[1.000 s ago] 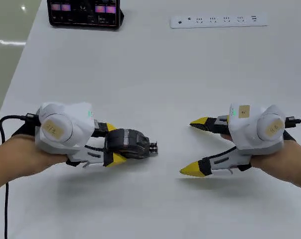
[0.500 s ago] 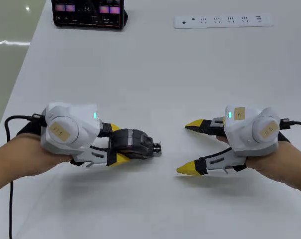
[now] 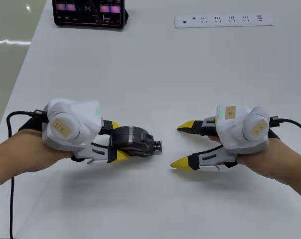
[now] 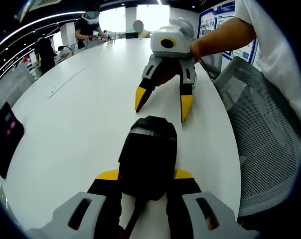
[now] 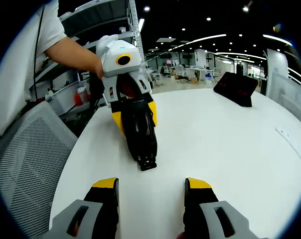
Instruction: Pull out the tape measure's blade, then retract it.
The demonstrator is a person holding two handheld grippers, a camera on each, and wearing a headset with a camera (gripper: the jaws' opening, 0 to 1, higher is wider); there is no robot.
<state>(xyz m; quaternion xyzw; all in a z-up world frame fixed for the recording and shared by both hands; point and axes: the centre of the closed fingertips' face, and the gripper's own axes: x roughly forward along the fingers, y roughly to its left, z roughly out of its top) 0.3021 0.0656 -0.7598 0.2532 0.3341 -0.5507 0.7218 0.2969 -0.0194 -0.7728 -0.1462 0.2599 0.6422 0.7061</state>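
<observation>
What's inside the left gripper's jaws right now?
A black tape measure, blade hook toward the open right gripper. Jaws cover the case's rear sides.

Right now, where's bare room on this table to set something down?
Widest bare patch: the middle of the table, bordered far by the power strip and black screen, near by the left tongs and right tongs. Crowded: the gap between the gripped tape measure and the open right tongs.
</observation>
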